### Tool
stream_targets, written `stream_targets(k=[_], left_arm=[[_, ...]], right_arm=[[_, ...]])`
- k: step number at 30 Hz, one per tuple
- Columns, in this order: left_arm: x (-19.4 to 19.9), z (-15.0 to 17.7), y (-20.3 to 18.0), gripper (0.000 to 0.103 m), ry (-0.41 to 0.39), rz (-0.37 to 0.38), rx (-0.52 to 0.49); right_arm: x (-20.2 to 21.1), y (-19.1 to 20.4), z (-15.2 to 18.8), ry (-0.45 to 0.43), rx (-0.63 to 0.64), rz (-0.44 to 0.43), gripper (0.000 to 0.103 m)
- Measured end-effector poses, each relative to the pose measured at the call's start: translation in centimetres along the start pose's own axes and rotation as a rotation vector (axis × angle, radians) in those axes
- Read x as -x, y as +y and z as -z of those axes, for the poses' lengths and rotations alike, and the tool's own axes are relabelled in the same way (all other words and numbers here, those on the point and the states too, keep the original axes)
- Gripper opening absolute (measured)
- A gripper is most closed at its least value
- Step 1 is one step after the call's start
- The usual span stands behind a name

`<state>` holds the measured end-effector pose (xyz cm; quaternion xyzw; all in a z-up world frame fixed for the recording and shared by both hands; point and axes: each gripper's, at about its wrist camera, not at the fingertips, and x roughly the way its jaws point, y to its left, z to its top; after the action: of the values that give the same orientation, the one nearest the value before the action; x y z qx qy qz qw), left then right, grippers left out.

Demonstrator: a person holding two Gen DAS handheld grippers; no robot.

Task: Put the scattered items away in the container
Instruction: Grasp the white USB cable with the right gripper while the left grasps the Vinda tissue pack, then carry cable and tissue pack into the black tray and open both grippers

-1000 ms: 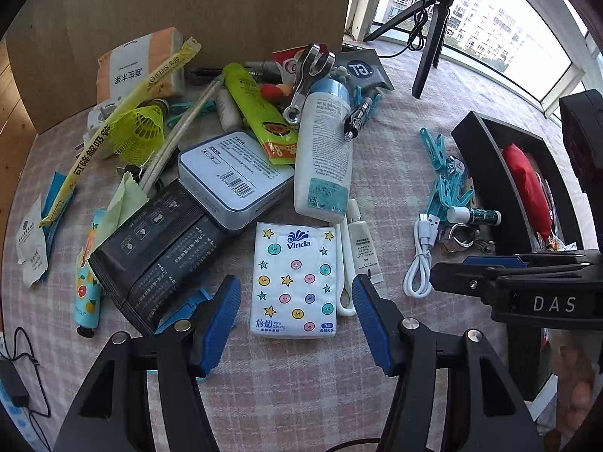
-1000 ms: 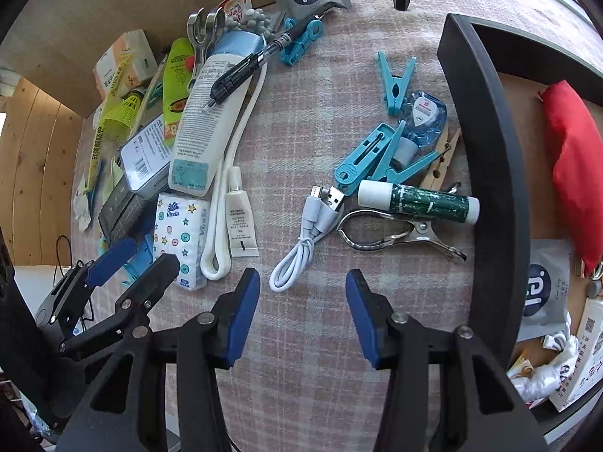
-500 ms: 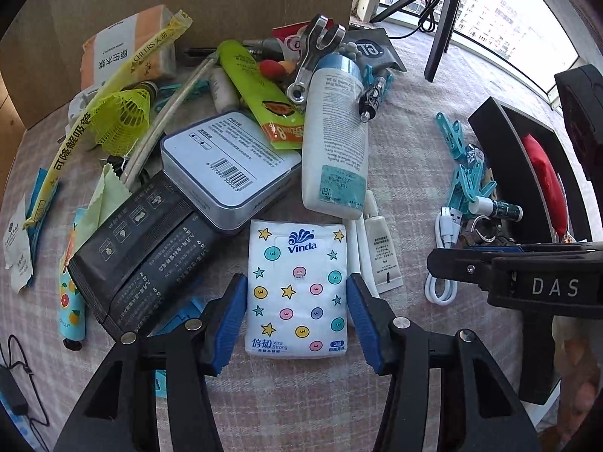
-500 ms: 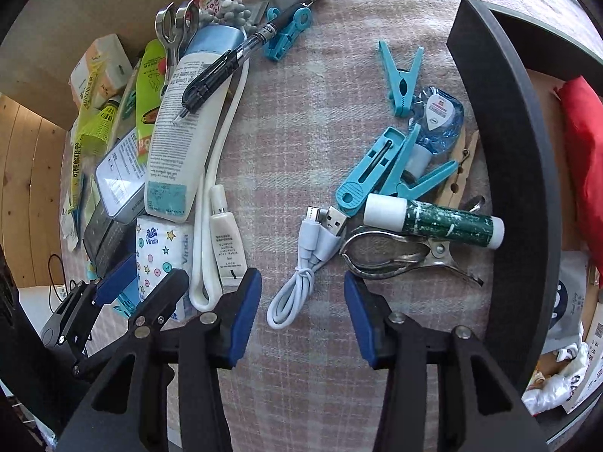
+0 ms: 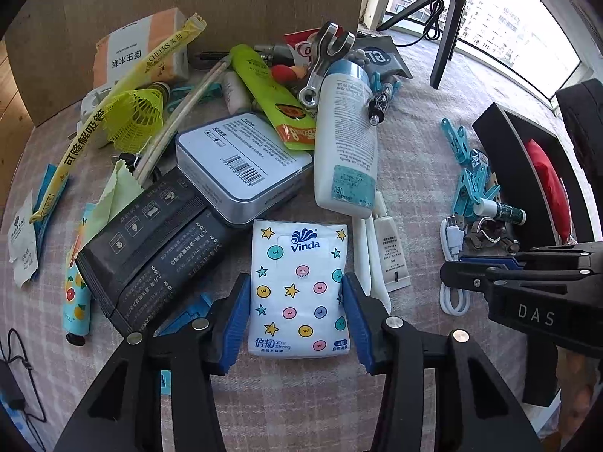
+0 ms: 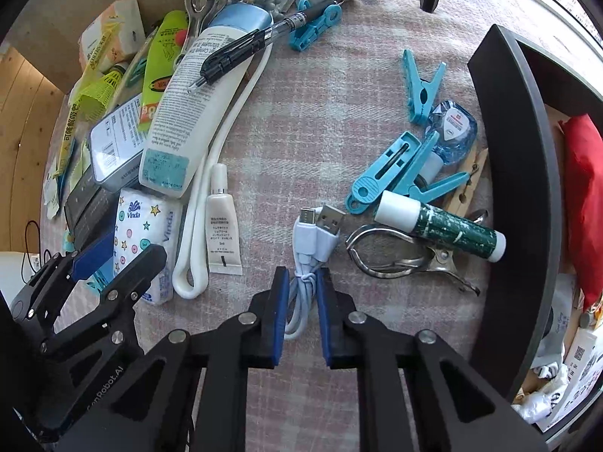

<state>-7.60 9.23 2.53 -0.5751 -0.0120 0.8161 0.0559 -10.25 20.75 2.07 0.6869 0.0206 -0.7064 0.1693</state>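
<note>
A white Vinda tissue pack (image 5: 299, 286) with coloured dots lies on the checked cloth. My left gripper (image 5: 296, 301) straddles it, blue pads touching both sides. My right gripper (image 6: 303, 293) has closed around a coiled white USB cable (image 6: 312, 248), its pads pressing the coil. The black container (image 6: 516, 188) stands to the right, holding a red pouch (image 6: 584, 203) and packets. The cable also shows in the left wrist view (image 5: 452, 263).
Scattered items cover the cloth: a white lotion bottle (image 5: 345, 143), grey tin (image 5: 241, 162), black packets (image 5: 158, 241), small tube (image 6: 222, 222), blue clothes pegs (image 6: 399, 173), green-white stick (image 6: 441, 226), metal clip (image 6: 399, 260), a pen (image 6: 260, 41). A cardboard wall (image 5: 188, 7) stands behind.
My left gripper moved forward and closed in around the tissue pack. My right gripper moved forward over the white cable and narrowed its jaws onto it.
</note>
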Motion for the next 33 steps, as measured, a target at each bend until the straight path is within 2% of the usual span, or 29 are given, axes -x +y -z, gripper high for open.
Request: stream_targets(k=[6,10,13,16,20,24,27,33], left_arm=[[1.6,1.0,0.4,0.045,-0.017,0.016,0.035],[2.7,1.0,0.7,0.045,-0.04,0.011,0.042],[3.7,1.5,1.1,0.045,-0.056,0.021,0.049],[5.2,1.6,0.4,0.045,-0.072,0.03,0.041],[6.3,0.8,-2.1,0.045,-0.094,0.056,0.016],[6.8,0.5,-5.0,0.045,-0.11,0.09,-0.031],[7.5,0.4,-7.0,0.045,-0.1,0.145,-0.052],[8.4,-0.2,-13.5,0.045,-0.101,0.211,-0.148]], right_arm=[[0.8,-0.5,1.9,0.011,0.014,-0.072,0.01],[2.0,-0.7,3.3,-0.019,0.042,-0.071,0.01],[3.1,-0.7,4.0,-0.028,0.04,-0.115,0.01],[5.0,-0.9,4.8,-0.066,0.065,-0.122,0.01],[7.6,-3.0,5.0,-0.118,0.069,-0.105,0.01],[10.1,-6.9,5.3,-0.157,0.032,-0.081,0.01],[11.6,-10.2,6.2,-0.182,-0.005,-0.065,0.01],[14.6,-15.9,8.1,-0.251,-0.094,-0.014,0.01]])
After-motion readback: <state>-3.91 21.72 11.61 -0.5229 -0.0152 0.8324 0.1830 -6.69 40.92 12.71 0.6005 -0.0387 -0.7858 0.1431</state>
